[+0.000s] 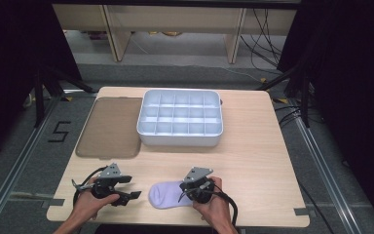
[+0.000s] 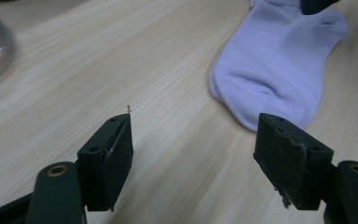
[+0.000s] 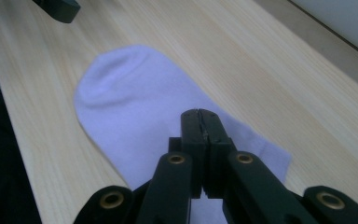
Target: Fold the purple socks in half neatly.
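We've got the left gripper [image 2: 193, 140] w/ jaws apart over bare table [image 2: 121, 60], near the sock [image 2: 275, 70]. Right gripper [image 3: 200, 116] jaws together above the sock, nothing visibly pinched

Pale lilac ankle sock [image 1: 168, 195], single, lying flat on the light wooden table [image 1: 253, 161] near the front edge. Rounded toe end toward the table's left, opposite end to the right. Fabric smooth, faint crease at the heel. Well apart from the white divided tray [image 1: 180, 119] farther back.
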Motion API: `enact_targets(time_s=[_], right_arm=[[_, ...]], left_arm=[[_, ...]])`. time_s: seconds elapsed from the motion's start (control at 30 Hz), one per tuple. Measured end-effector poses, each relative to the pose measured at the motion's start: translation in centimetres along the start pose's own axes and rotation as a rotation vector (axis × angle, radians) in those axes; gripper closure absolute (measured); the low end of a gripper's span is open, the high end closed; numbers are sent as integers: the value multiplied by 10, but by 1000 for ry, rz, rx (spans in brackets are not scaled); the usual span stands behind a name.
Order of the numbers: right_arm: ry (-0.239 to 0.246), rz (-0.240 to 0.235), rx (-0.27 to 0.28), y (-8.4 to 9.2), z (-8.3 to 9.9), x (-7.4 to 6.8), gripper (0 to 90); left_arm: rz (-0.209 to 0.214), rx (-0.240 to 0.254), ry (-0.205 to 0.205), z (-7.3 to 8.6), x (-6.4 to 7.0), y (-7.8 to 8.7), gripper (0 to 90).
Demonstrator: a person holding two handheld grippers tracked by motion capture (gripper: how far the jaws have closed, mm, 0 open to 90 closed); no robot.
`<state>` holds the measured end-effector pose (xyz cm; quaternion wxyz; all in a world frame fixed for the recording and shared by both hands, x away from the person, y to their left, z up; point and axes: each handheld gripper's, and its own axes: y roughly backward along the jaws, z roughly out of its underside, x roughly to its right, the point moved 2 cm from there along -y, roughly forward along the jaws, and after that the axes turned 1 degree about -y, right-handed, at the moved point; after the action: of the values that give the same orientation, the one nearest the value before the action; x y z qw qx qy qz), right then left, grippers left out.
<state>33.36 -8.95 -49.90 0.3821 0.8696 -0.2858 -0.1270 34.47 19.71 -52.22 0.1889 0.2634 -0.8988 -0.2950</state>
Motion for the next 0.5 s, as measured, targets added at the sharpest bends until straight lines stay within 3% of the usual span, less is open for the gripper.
enact_targets(time_s=[0.23,0.3,0.5], right_arm=[[27,-8,-26,-7,1,-1,899],[35,-20,-22,-7,0,-1,898],[26,-12,-18,-4,1,1,895]], left_arm=[[54,-5,-4,-14,16,-17,394],[42,-23,-22,-18,19,-25,437],[26,-51,-24,-21,22,-36,519]])
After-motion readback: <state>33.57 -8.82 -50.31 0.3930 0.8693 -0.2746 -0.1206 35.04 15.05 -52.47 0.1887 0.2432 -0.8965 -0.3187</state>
